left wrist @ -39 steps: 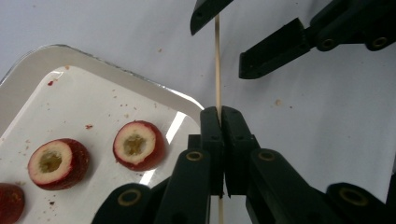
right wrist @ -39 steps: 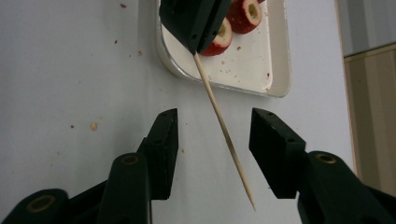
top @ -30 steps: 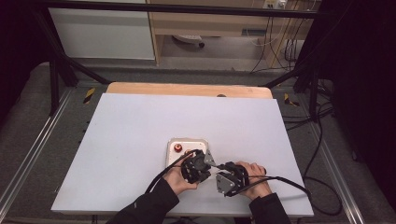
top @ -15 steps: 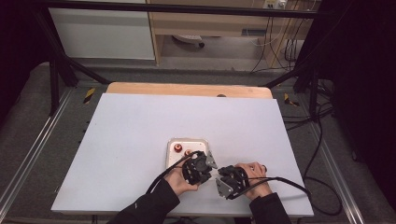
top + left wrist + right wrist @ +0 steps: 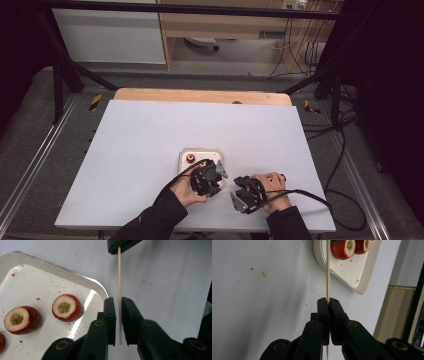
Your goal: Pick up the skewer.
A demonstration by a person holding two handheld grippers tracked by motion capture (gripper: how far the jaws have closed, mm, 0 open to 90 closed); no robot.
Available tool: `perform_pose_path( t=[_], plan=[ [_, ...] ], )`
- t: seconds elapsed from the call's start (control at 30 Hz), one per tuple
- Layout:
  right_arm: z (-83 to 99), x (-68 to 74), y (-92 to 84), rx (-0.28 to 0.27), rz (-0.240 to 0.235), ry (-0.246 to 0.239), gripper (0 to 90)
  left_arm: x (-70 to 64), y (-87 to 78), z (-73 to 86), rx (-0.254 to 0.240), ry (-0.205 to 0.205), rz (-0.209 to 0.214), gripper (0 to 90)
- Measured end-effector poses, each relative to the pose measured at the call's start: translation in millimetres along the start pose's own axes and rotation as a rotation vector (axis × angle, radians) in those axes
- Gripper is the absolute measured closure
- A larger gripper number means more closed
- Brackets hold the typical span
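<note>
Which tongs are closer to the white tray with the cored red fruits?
Left. The left tongs sit at the tray's near right corner; the right tongs sit farther off, holding the wooden skewer.

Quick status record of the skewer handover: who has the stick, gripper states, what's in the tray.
Stick: thin wooden skewer, spanning between the two grippers
Right gripper: shut on the skewer, pads pinching it
Left gripper: jaws just opening, a narrow gap each side of the skewer, pads not pressing
Tray: white, rounded corners, on the white table beside the left gripper
Fruit: cored red fruits in the tray, two fully visible
Debris: crumbs on tray and table
</note>
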State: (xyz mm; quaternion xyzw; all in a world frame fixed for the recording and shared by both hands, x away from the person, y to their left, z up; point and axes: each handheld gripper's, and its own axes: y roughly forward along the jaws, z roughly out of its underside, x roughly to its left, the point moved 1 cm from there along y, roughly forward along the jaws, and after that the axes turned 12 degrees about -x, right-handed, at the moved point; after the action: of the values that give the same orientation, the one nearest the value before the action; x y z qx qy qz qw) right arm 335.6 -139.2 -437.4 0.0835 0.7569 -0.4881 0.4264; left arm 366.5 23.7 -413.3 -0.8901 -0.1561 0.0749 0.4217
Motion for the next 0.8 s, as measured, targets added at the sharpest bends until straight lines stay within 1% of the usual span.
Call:
perform_pose_path(
  t=[0.03,0.07,0.17,0.2,0.23,0.27,0.3,0.37,0.4,0.43,0.5,0.53,0.57,0.63,0.67,0.7,0.73,0.77,0.8],
  plan=[
    [-1.0,-1.7,1.2,-0.013,-0.003,-0.017,88.9,0.3,-0.1,0.0,0.012,0.004,0.001,83.2],
    [-2.0,-1.6,1.1,-0.001,-0.004,-0.013,88.9,0.3,-0.2,0.3,0.019,0.005,0.004,84.4],
    [-4.2,-4.0,2.5,-0.011,-0.004,-0.038,88.9,-0.9,0.8,1.1,0.027,0.006,0.003,86.9],
    [-5.1,-3.5,2.2,-0.005,-0.008,-0.032,88.9,-1.1,1.3,1.1,0.033,0.012,0.001,87.0],
    [-5.7,-3.5,2.5,-0.003,-0.008,-0.041,88.9,-1.5,1.9,1.3,0.037,0.013,-0.003,87.0],
    [-6.3,-4.4,3.0,-0.01,-0.008,-0.061,89.0,-1.5,1.9,1.3,0.037,0.013,-0.003,87.4],
    [-6.6,-4.4,3.4,-0.011,-0.01,-0.067,89.0,-1.8,2.4,1.4,0.039,0.012,-0.006,87.7],
    [-7.2,-4.1,2.9,-0.012,-0.008,-0.067,89.0,-2.2,3.7,1.7,0.054,0.005,-0.009,87.9],
    [-7.6,-4.1,2.7,-0.013,-0.006,-0.067,89.0,-2.4,3.7,1.7,0.054,0.007,-0.015,88.1],
    [-7.8,-3.3,2.0,-0.003,-0.008,-0.057,89.0,-2.7,3.5,1.8,0.055,0.009,-0.014,88.4],
    [-7.7,-3.4,2.1,-0.01,-0.005,-0.051,88.5,-3.9,2.9,2.2,0.05,0.014,-0.022,88.6],
    [-7.5,-3.0,2.1,-0.008,-0.004,-0.034,87.4,-3.9,2.9,2.2,0.05,0.014,-0.022,88.7],
    [-7.3,-4.2,2.1,-0.017,-0.005,-0.021,83.8,-4.1,1.6,3.3,0.046,0.019,-0.029,88.7],
    [-5.6,-5.3,0.0,-0.005,0.005,0.059,75.5,-3.5,-0.6,5.9,0.037,0.016,-0.032,88.7],
    [-4.0,-7.1,-1.1,-0.007,0.011,0.103,72.5,-3.4,-1.9,7.8,0.031,0.008,-0.028,88.7],
    [-2.4,-7.7,-2.8,-0.013,0.016,0.158,69.1,-1.9,-4.2,9.5,0.031,0.015,-0.045,88.7],
    [-0.7,-9.1,-4.3,-0.02,0.03,0.189,65.7,-1.6,-5.7,11.8,0.021,0.006,-0.042,88.7],
    [1.4,-10.0,-5.9,-0.028,0.035,0.24,62.6,-0.8,-8.2,14.1,0.017,0.001,-0.055,88.7],
    [3.6,-11.1,-7.6,-0.03,0.048,0.286,58.7,0.3,-10.8,16.5,0.021,-0.001,-0.058,88.7]
  ],
)
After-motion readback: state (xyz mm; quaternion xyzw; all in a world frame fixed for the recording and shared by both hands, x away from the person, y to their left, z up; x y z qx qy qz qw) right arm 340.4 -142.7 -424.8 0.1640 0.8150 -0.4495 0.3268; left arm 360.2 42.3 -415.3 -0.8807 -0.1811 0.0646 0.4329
